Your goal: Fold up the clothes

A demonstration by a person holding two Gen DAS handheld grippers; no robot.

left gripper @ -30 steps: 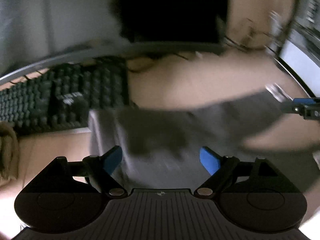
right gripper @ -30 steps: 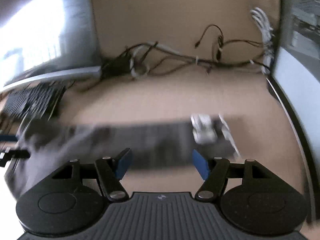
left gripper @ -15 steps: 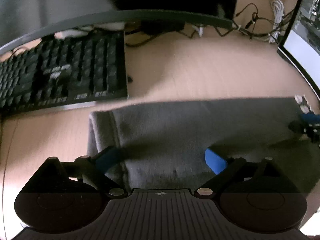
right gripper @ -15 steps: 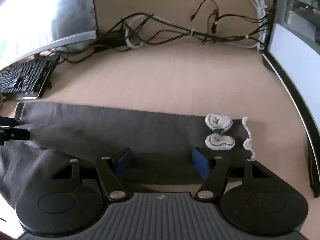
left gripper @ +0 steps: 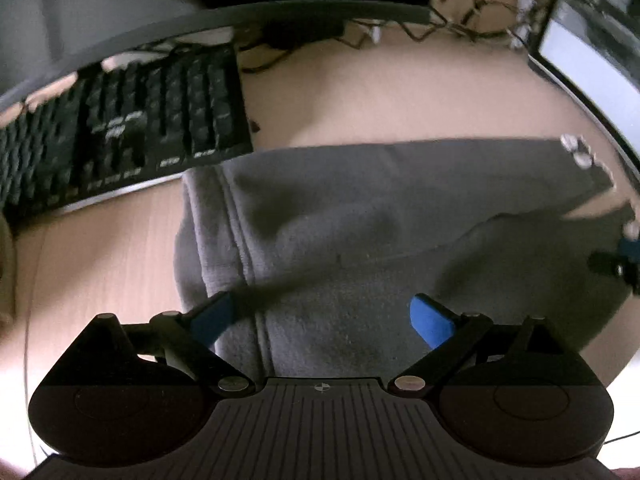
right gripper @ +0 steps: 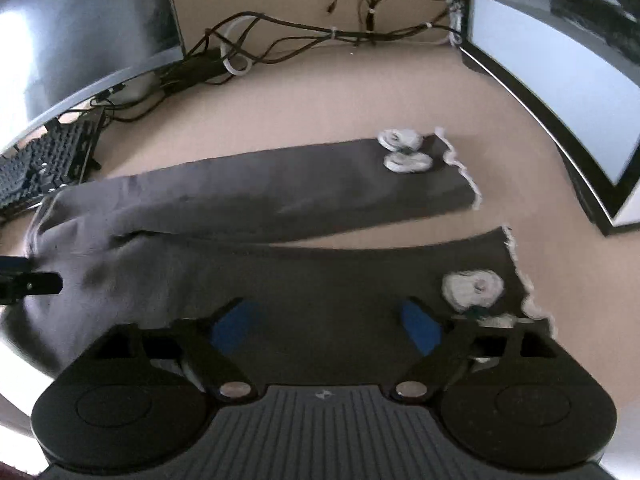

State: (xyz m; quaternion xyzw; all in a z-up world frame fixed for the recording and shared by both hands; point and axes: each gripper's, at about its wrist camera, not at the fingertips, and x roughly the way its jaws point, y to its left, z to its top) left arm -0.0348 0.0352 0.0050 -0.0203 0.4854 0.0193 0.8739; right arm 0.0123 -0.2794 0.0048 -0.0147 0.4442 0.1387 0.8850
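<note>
- Left wrist view: our left gripper (left gripper: 322, 318) hangs over the waistband end of the grey trousers (left gripper: 360, 232), which lie flat on the desk (left gripper: 400, 96) just in front of the keyboard (left gripper: 120, 132). Its jaws have just been opening and now stand wide, one blue pad on each side of the waistband seam, with cloth under them but nothing pinched. A second ago the fabric was a moving blur; now it rests spread out. At the right edge we glimpse the other gripper's tip.
- Right wrist view: our right gripper (right gripper: 326, 322) sits above the near leg, close to the cuff with the white flower trim (right gripper: 472, 288). Its jaws have also just been opening and are wide apart, clear of the cloth. Half a second ago only one leg lay in sight here; now both legs show, slightly apart, the far one ending near the monitor (right gripper: 560, 92).
- We judge the trousers have been laid out and let go, so a fresh grasp is needed before any fold; the gap between the legs may want closing first.
</note>
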